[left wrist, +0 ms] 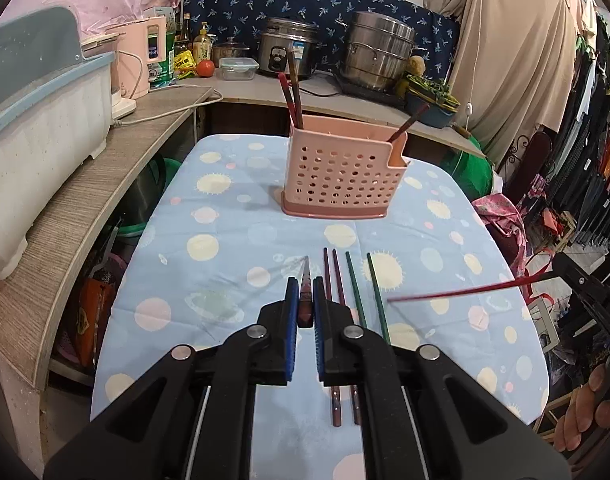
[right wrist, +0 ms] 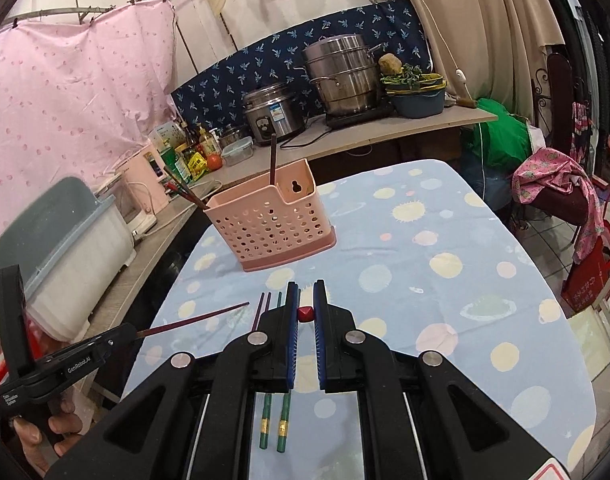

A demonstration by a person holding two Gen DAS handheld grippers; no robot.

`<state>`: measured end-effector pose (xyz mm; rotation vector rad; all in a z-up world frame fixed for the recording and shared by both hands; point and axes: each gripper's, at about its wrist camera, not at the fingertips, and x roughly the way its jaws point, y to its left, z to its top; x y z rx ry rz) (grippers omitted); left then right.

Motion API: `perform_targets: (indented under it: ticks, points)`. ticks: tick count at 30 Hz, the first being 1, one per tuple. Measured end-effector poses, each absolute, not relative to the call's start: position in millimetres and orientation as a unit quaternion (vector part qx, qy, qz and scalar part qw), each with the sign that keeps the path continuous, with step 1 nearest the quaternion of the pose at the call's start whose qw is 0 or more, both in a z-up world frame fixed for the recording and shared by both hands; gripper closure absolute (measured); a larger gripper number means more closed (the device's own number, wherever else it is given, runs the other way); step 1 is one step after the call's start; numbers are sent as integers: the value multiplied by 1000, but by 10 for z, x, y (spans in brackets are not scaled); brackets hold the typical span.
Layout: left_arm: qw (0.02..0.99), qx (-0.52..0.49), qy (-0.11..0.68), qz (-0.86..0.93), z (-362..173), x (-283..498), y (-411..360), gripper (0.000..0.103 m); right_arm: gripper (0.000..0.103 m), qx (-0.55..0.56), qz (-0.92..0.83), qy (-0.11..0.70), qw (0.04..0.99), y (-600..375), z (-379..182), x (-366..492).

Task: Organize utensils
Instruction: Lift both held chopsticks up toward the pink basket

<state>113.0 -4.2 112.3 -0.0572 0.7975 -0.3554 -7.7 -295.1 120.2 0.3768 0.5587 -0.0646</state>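
Note:
A pink perforated utensil holder (left wrist: 343,174) stands on the blue spotted tablecloth (left wrist: 233,232), with a few chopsticks in it. It also shows in the right wrist view (right wrist: 271,222). My left gripper (left wrist: 303,300) is shut on a dark red chopstick (left wrist: 305,292) that points forward, above the table. My right gripper (right wrist: 305,312) is shut on a red chopstick (right wrist: 305,313), seen end-on; the same stick shows in the left wrist view (left wrist: 457,291). Two maroon chopsticks (left wrist: 332,280) and two green chopsticks (left wrist: 365,292) lie on the cloth below the grippers.
A curved wooden counter (left wrist: 89,184) runs along the left and back, with a dish box (left wrist: 41,120), a pink kettle (left wrist: 135,56), a rice cooker (left wrist: 289,46) and a steel steamer (left wrist: 379,52). Clothes and a chair (right wrist: 557,188) stand to the right.

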Motion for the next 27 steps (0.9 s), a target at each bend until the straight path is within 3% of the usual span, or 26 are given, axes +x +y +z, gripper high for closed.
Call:
perform_targets:
  ticks: [27]
  points:
    - [932,-49,307,-183,2041,1689,-204,96,96,194,-29,189,962,-3210,1841,305]
